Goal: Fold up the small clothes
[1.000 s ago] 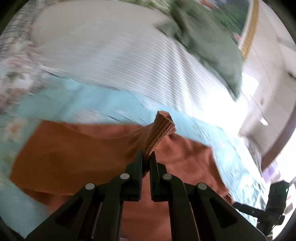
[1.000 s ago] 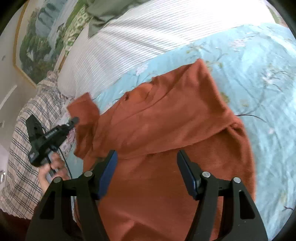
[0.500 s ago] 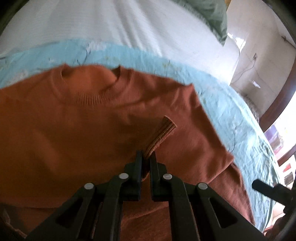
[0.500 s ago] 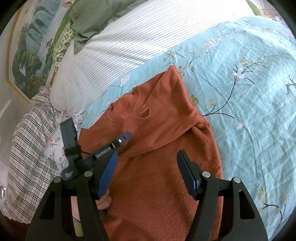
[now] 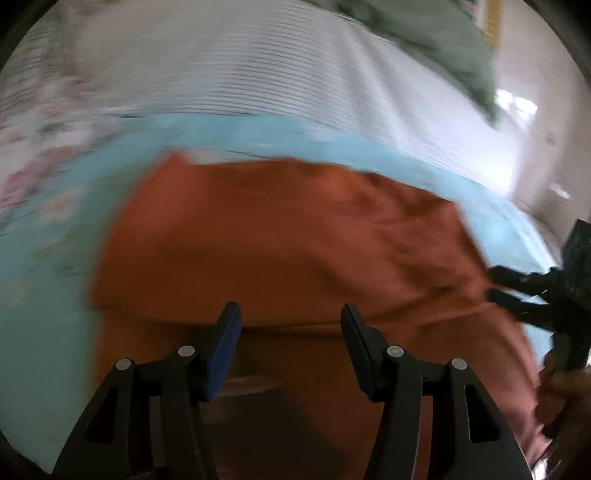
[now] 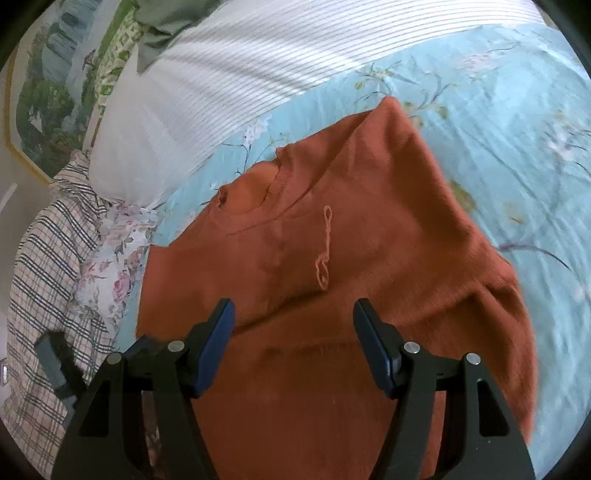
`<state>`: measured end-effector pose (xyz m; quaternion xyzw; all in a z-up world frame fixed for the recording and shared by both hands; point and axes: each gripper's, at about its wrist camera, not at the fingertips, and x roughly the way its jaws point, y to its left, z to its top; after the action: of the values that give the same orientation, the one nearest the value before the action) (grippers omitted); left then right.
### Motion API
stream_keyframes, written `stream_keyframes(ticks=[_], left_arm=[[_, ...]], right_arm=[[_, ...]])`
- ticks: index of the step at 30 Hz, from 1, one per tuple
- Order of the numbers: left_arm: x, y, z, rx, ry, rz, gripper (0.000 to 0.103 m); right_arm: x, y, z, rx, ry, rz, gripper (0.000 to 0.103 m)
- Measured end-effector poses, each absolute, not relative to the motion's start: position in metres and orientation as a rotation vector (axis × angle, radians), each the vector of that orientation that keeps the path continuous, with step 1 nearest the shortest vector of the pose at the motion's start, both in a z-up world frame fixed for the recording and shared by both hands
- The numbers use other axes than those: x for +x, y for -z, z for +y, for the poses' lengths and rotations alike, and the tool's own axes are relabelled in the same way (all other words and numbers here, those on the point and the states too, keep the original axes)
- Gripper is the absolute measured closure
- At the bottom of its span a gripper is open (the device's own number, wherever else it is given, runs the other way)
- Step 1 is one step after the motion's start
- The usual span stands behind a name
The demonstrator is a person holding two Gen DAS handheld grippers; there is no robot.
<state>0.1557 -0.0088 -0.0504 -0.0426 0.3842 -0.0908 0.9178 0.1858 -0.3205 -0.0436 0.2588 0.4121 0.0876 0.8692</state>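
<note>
A rust-orange knit sweater point(image 6: 351, 258) lies on a light blue floral bedsheet point(image 6: 498, 110), its neckline point(image 6: 258, 199) toward the pillows and a sleeve folded across its chest. It also shows in the blurred left wrist view point(image 5: 277, 240). My left gripper point(image 5: 290, 339) is open and empty just above the sweater's folded part. My right gripper point(image 6: 293, 332) is open and empty above the sweater's lower body. The right gripper's fingers point(image 5: 524, 291) show at the right edge of the left wrist view, at the sweater's side.
A white striped pillow point(image 6: 258, 66) lies beyond the sweater, with a green cloth point(image 5: 424, 33) on it. A plaid blanket point(image 6: 40, 277) and floral fabric point(image 6: 118, 266) lie to the left. A framed landscape picture point(image 6: 44, 85) hangs on the wall.
My left gripper has let go of the sleeve cuff, opened and pulled back; the sleeve now lies folded across the sweater. My right gripper stayed open and moved in over the sweater.
</note>
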Motion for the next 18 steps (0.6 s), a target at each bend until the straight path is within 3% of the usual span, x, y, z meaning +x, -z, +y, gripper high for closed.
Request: stream_keyframes(ticks=[6, 8, 9, 18], left_arm=[[0.159, 0.071, 0.087, -0.173, -0.052, 0.847, 0.047], [0.171, 0.082, 0.103, -0.211, -0.073, 0.882, 0.048], [0.174, 0.085, 0.107, -0.216, -0.076, 0.892, 0.048], [0.205, 0.091, 0.095, -0.187, -0.093, 0.894, 0.054]], right_arm=[[0.225, 0.063, -0.308, 0.543, -0.181, 0.910, 0.038], [0.236, 0.063, -0.301, 0.545, -0.222, 0.915, 0.073], [0.239, 0.062, -0.298, 0.558, -0.241, 0.916, 0.096], [0.194, -0.022, -0.327, 0.494, -0.206, 0.648, 0.096]])
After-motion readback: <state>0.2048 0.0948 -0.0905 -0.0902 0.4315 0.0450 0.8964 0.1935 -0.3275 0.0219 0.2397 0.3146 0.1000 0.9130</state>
